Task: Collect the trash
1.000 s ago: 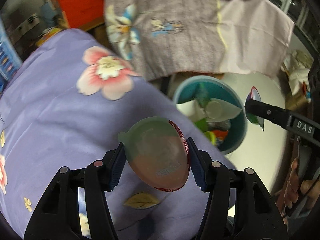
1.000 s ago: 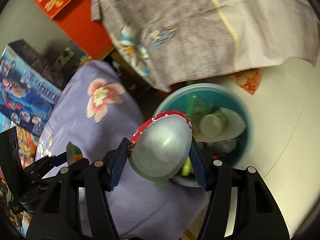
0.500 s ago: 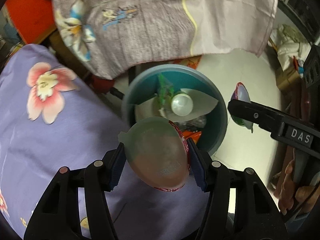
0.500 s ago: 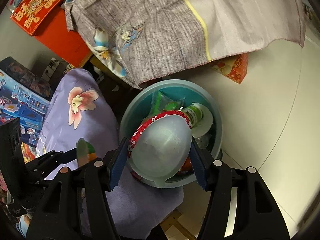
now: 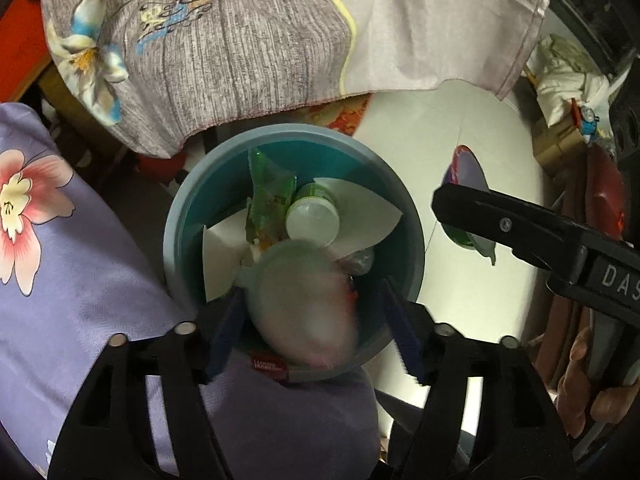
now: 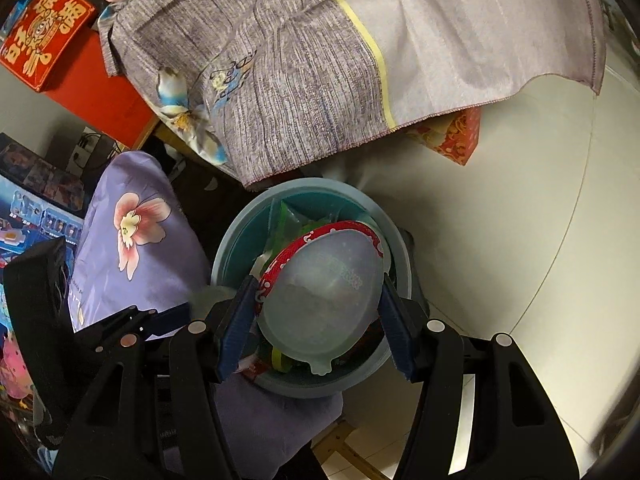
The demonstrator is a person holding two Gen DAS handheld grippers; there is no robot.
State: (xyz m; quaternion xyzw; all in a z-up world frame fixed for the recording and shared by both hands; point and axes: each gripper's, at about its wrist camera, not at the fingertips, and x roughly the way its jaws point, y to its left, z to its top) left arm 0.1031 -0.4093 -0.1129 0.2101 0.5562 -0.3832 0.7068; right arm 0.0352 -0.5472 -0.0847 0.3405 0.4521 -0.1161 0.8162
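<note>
A teal trash bin [image 5: 176, 240] stands on the floor and holds white paper [image 5: 360, 216], a green wrapper [image 5: 264, 188] and a small bottle [image 5: 312, 220]. My left gripper [image 5: 312, 320] hangs over the bin's near rim with its jaws opening. A translucent plastic cup [image 5: 304, 304] lies blurred between them, clear of the right pad. My right gripper [image 6: 318, 312] is shut on a second translucent cup with a red rim [image 6: 320, 296], held over the same bin [image 6: 224, 256]. That gripper's finger [image 5: 520, 232] also shows at the right of the left wrist view.
A purple flowered cushion [image 5: 60, 260] presses against the bin's left side. A grey and pink cloth [image 5: 280, 40] hangs over furniture behind the bin. A red patterned box [image 6: 452, 136] sits under the cloth's edge. Pale floor [image 6: 520, 240] lies to the right.
Both grippers moved from over the cushion to above the bin. The left jaws have spread and its cup, gripped before, now sits loose and blurred between them. The right still holds its cup.
</note>
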